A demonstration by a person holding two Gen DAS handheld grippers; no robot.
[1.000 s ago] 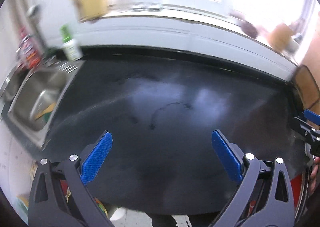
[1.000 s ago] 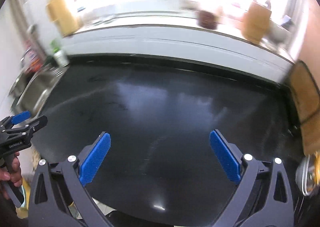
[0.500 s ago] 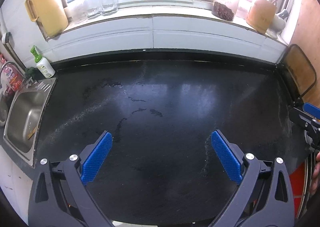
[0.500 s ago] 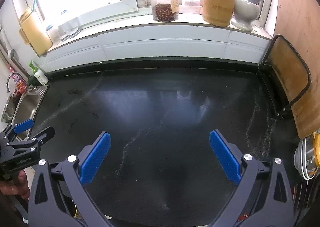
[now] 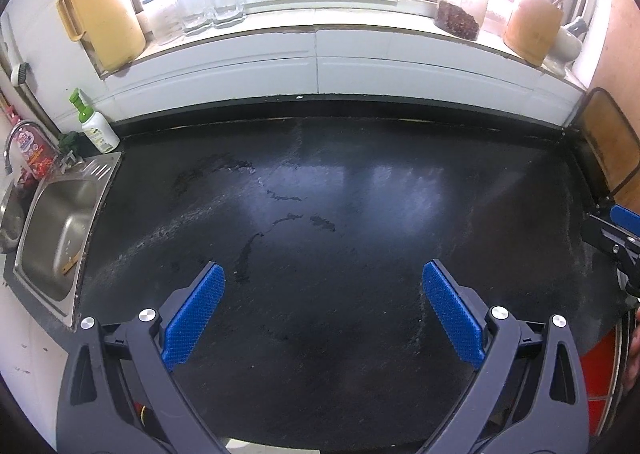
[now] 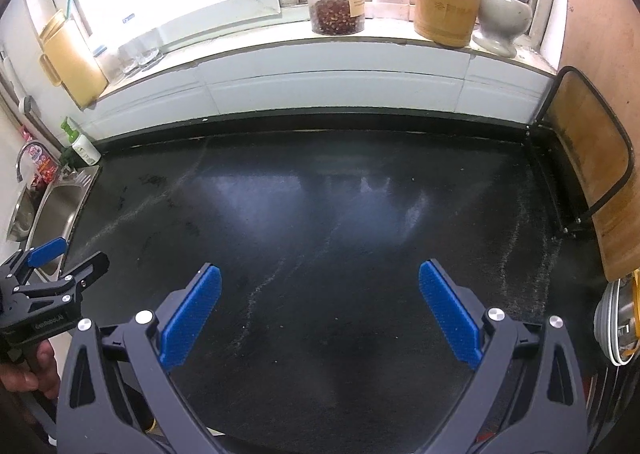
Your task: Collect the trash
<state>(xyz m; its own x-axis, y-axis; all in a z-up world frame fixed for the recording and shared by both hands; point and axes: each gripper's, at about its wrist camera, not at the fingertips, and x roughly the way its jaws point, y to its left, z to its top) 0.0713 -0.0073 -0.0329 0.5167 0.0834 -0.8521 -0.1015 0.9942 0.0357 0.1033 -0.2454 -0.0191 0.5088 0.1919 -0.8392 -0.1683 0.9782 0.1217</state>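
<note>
both views have steadied since earlier; left tool [image 5: 322, 310] and right tool [image 6: 319, 308] gape apart over the black counter [image 5: 360, 194].

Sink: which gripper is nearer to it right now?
Left. The sink lies just left of the left gripper; the right gripper hangs farther right, with the left gripper between it and the sink.

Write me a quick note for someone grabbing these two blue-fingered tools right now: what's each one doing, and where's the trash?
Left gripper: open, empty, above the black countertop.
Right gripper: open, empty, beside it over the same counter.
Trash: no loose litter shows on the counter, only damp streaks and fine specks. A small scrap lies in the sink at far left; unclear whether it is trash.
Done: cannot tell; nothing is held.
Left: look for trash beyond these views, perhaps check the sink.
</note>
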